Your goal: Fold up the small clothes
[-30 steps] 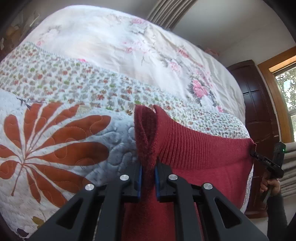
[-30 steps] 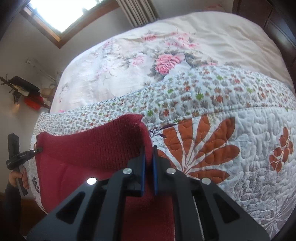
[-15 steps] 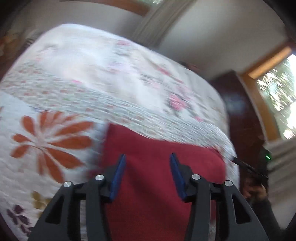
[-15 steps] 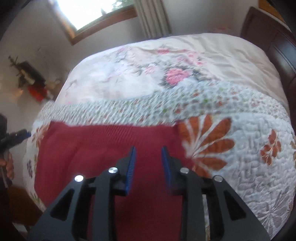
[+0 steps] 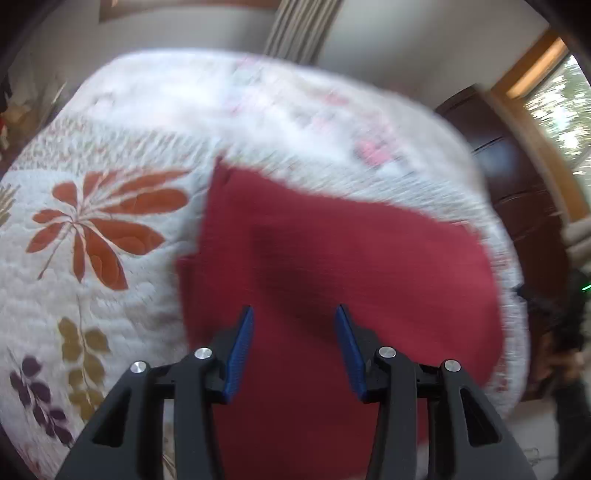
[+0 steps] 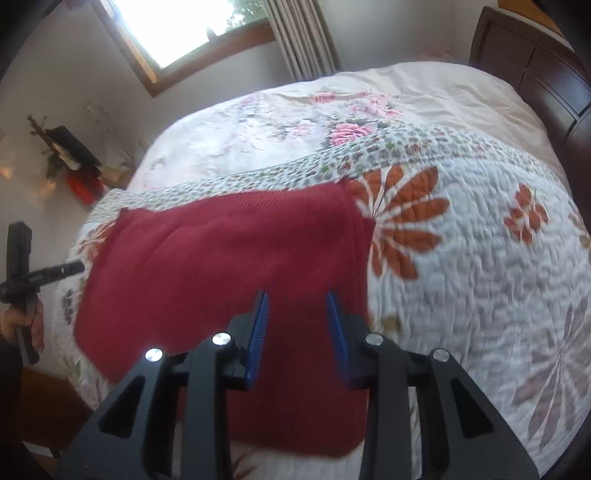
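1. Left wrist view: the left gripper [image 5: 293, 314] has its blue fingers [image 5: 240, 350] spread apart, gripping nothing.
2. Ahead of and beneath those fingers, the red knit garment [image 5: 332, 258] lies flat on the floral quilt [image 5: 92, 277].
3. Right wrist view: the right gripper [image 6: 297, 299] is likewise released, with the garment below its tips.
4. Far to its left, a hand [image 6: 26, 325] holds the other tool beside the quilt's edge.

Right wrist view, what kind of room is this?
Most likely a bedroom. A bed covered by a floral quilt fills the view, with a dark wooden headboard at its far end and a curtained window behind. A red knitted garment lies on the quilt.
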A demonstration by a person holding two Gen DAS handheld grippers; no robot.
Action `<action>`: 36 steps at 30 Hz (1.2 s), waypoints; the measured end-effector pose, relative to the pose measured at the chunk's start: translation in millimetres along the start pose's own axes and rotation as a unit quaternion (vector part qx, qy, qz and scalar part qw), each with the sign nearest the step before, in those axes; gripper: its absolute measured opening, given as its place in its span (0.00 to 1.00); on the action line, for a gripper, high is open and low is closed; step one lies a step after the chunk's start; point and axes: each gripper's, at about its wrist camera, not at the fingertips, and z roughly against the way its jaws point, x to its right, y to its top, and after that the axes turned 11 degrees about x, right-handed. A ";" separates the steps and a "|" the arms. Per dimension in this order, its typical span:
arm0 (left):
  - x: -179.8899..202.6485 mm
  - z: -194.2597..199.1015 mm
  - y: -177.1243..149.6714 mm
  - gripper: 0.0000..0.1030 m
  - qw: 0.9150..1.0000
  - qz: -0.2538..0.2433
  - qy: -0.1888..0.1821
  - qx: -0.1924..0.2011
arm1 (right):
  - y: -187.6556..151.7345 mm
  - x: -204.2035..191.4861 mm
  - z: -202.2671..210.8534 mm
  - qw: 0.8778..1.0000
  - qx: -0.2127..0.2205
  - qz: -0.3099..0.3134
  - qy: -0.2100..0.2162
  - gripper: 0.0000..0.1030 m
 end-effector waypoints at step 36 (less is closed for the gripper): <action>-144.9 -61.3 -9.2 0.90 0.928 0.301 -0.159 -0.149 | -183.8 -373.5 -33.1 0.814 0.048 0.569 -0.107 0.67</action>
